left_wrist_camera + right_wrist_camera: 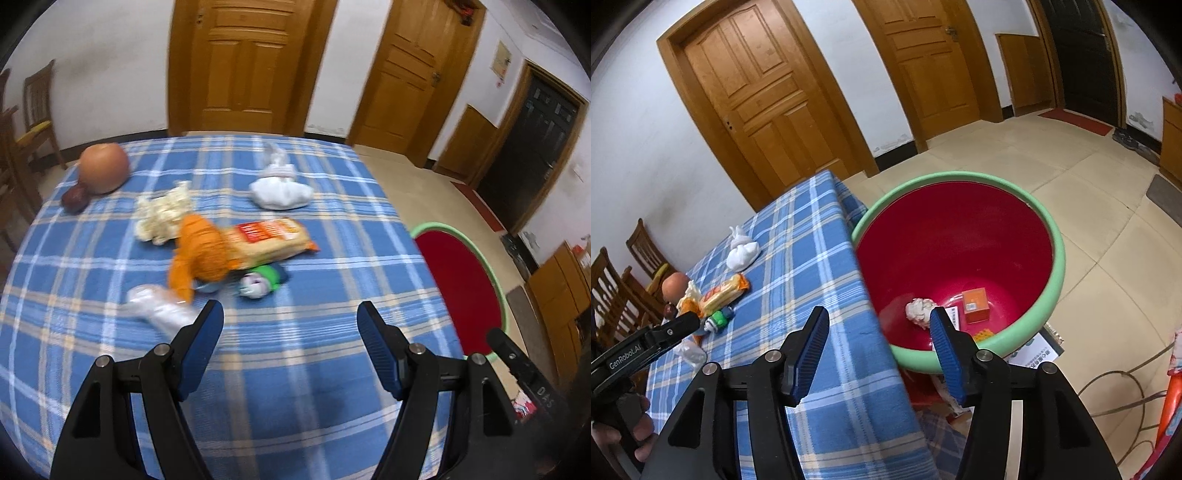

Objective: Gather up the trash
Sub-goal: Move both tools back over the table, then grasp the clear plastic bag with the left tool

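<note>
While the table (295, 369) under its blue plaid cloth fills most of the left view, the big red plastic basin with a pale green rim (1057, 258) stands on the floor just beside the table's edge, already holding a crumpled white paper wad (918, 312) and a small orange carton (975, 304). On the cloth, the largest piece of trash is a long orange-and-yellow snack packet (273, 240), touching a soft orange cloth-like heap (199, 254); it looks light and crinkly, probably slippery, so pinching across its narrow middle seems safest. A knotted white plastic bag (280, 188) lies apart behind it, soft and best taken by its knot. Nearer is a clear crumpled wrapper (159, 306), flimsy and likely to slide, just beside the left hand-held gripper (290, 321), whose jaws stand wide and empty above the cloth. The right hand-held gripper (879, 325) hangs over the basin's near rim, jaws apart with nothing between them.
</note>
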